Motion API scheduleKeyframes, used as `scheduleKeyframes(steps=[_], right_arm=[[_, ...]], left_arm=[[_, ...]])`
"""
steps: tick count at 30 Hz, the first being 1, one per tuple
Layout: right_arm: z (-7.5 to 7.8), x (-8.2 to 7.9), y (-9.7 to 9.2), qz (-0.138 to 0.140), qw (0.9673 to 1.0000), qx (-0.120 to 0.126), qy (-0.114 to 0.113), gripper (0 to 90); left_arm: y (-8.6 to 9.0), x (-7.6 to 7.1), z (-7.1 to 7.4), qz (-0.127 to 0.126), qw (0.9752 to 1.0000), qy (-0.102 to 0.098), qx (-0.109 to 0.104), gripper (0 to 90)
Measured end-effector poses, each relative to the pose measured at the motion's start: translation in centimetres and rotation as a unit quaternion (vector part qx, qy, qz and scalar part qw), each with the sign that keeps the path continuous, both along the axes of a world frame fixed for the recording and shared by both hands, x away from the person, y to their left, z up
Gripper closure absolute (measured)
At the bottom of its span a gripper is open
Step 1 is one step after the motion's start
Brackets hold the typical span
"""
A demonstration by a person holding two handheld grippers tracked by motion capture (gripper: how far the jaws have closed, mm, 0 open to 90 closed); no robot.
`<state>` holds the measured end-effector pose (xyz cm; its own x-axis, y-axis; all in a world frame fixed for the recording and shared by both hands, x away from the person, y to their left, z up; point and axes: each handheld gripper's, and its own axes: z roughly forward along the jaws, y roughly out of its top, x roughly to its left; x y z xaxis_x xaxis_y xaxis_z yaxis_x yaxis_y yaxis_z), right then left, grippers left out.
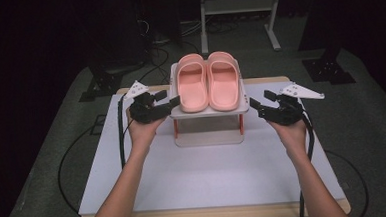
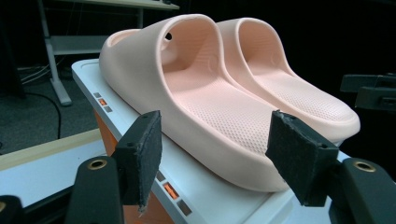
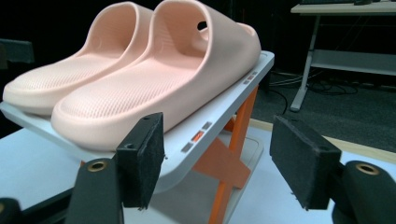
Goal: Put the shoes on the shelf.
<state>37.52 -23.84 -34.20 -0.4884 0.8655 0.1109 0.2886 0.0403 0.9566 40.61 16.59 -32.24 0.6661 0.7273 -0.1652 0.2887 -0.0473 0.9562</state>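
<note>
The table (image 1: 209, 172) fills the lower middle of the high view, its white top running from the bottom edge up to the frame's centre. On its far part, at centre frame, stands the rack (image 1: 207, 118), a white shelf on orange legs over a pale base. In the right gripper view the shelf edge (image 3: 205, 126) slants from lower left to upper right, with an orange leg (image 3: 229, 163) beneath it at bottom centre.

Two pink slippers sit side by side on the shelf, touching, toes toward the bottom of the high view: the left slipper (image 1: 192, 83) and the right slipper (image 1: 223, 81). In the left gripper view the left slipper (image 2: 187, 93) spans the middle of the frame.

The left gripper (image 1: 166, 102) is at centre left, just beside the shelf's left front corner. Its jaws stand well apart and hold nothing; in its own view the slipper's heel end lies beyond the gap, pads (image 2: 149, 154) clear of it.

The right gripper (image 1: 261, 102) is at centre right, just off the shelf's right front corner, jaws likewise spread and empty, pads (image 3: 149, 154) not touching the shelf.
</note>
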Motion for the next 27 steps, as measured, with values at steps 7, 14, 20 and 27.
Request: scheduleKeyframes(steps=[7, 14, 20, 27], right_arm=[[-0.5, -0.8, -0.2, 0.001, 1.0, -0.009, -0.002, 31.6], [-0.7, -1.2, -0.3, 0.002, 1.0, -0.009, -0.002, 29.1], [-1.0, -1.7, -0.3, 0.003, 1.0, -0.004, -0.004, 27.9], [-1.5, -2.2, -0.4, 0.007, 1.0, 0.0, -0.004, 27.4]], left_arm=[[0.4, -0.9, -0.9, -0.003, 1.0, 0.003, -0.004, 33.5], [0.7, -1.6, -1.3, -0.004, 1.0, 0.001, -0.007, 32.7], [1.0, -2.1, -1.4, -0.005, 0.9999, -0.005, -0.011, 31.8], [1.3, -2.8, -1.7, -0.008, 0.9997, -0.011, -0.02, 29.8]])
